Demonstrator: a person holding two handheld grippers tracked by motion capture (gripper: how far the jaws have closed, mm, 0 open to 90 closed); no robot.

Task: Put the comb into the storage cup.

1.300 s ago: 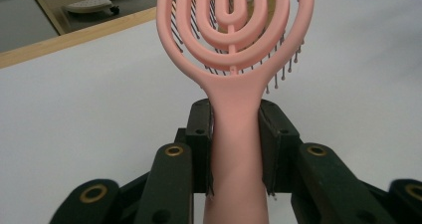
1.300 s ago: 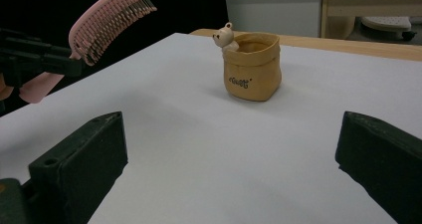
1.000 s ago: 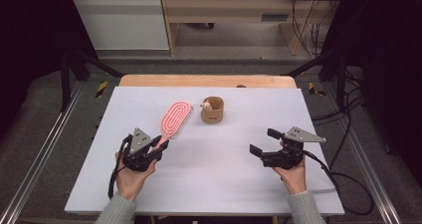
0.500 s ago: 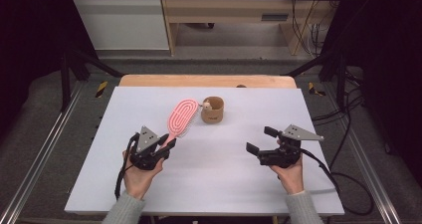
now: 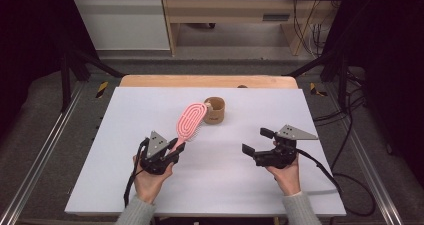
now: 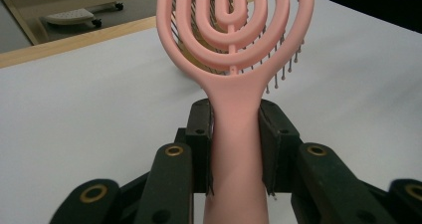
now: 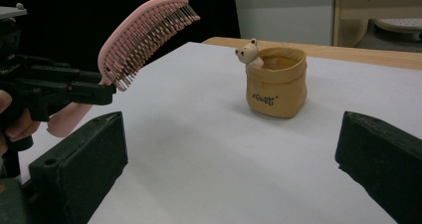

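Pink vented hairbrush [image 5: 191, 121], looped ribs, bristles down, handle clamped in left gripper [image 5: 169, 154], head toward 1 o'clock; right gripper [image 5: 256, 142] jaws apart, empty.

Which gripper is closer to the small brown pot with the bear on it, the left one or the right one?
Left. The left gripper holds the pink hairbrush up, its head reaching almost to the brown pot. The right gripper stands open, farther off on the white table.

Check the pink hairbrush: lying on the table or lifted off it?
Lifted. The left gripper clamps the pink hairbrush by its handle, and the head angles up clear of the table, bristles facing down.
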